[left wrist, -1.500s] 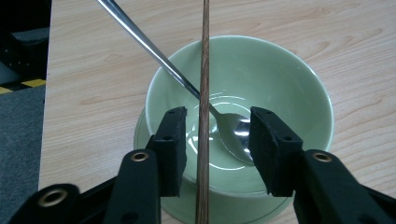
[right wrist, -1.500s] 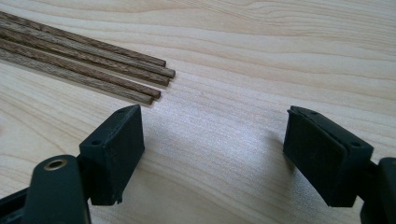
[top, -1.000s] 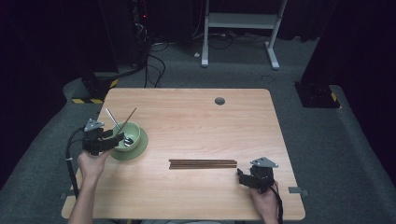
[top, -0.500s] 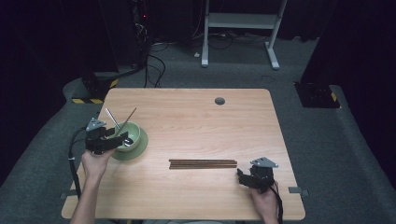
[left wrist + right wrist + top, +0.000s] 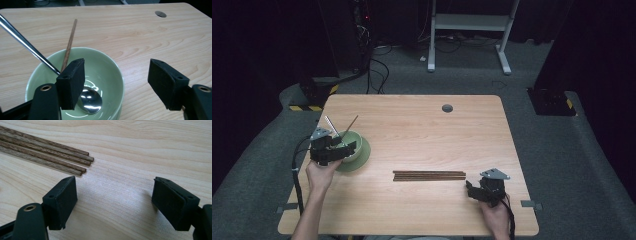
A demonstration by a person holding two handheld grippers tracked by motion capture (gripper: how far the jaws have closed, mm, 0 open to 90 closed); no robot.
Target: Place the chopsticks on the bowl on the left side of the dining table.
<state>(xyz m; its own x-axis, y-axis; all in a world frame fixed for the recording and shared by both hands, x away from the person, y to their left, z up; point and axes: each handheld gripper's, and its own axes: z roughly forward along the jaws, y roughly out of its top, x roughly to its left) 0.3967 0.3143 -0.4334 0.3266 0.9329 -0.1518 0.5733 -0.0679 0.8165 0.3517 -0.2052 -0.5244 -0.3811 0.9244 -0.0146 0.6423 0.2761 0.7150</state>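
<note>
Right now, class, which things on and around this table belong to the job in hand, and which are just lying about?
Part of the job:
- green bowl
- metal spoon in the bowl
- single chopstick leaning in the bowl
- bundle of chopsticks on the table
- left hand-held gripper, open over the bowl
- right hand-held gripper, open beside the bundle

Just lying about:
- white stand on the floor
- floor cables

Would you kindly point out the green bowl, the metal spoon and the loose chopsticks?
green bowl [image 5: 110,72], left gripper view, inner wall.
metal spoon [image 5: 91,100], left gripper view, its scoop.
loose chopsticks [image 5: 429,175], high view, middle of the bundle.
</note>
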